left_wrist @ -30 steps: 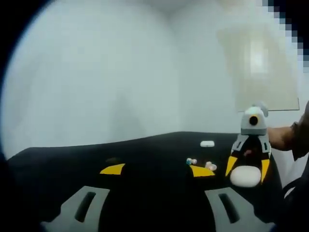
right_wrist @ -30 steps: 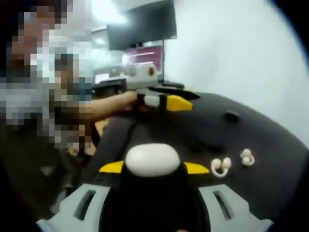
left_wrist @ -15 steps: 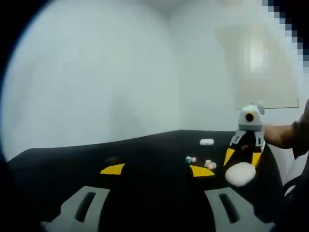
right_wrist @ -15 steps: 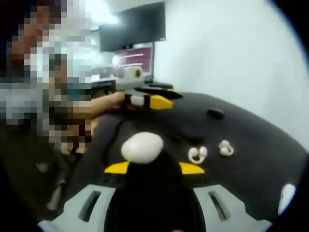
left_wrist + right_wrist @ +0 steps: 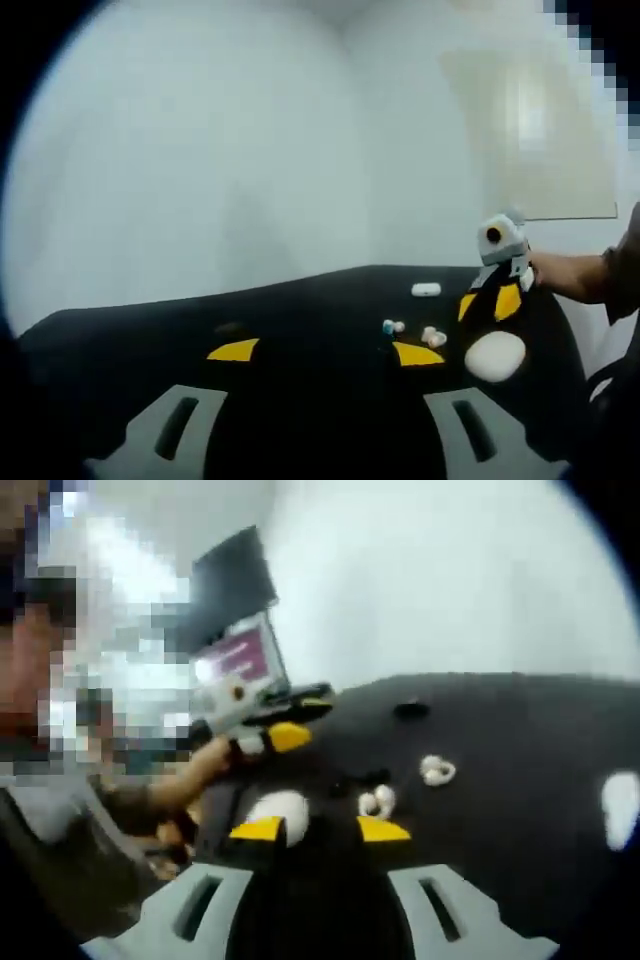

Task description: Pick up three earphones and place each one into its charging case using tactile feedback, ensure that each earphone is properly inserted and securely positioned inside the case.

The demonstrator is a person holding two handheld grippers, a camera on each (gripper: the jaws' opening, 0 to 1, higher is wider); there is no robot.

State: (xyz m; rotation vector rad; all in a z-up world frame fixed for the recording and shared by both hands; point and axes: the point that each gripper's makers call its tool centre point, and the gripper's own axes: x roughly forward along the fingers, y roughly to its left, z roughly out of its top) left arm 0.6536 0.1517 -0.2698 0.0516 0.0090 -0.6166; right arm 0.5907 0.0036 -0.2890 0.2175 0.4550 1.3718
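In the left gripper view, the left gripper (image 5: 325, 352) is held open above the black table (image 5: 300, 310); the white case (image 5: 494, 356) lies beneath the right gripper (image 5: 487, 303).

In the right gripper view, the right gripper's jaws are seen parted, with two earphones (image 5: 377, 802) lying just ahead and the case at the left jaw tip.

Left gripper (image 5: 325, 351): jaws spread wide apart, yellow tips level, nothing between them. Right gripper (image 5: 318, 829): jaws parted, yellow tips apart, nothing gripped. Seen from the left gripper view, right gripper (image 5: 487, 304) raised and tilted, tips pointing down, held by a hand (image 5: 555, 274).
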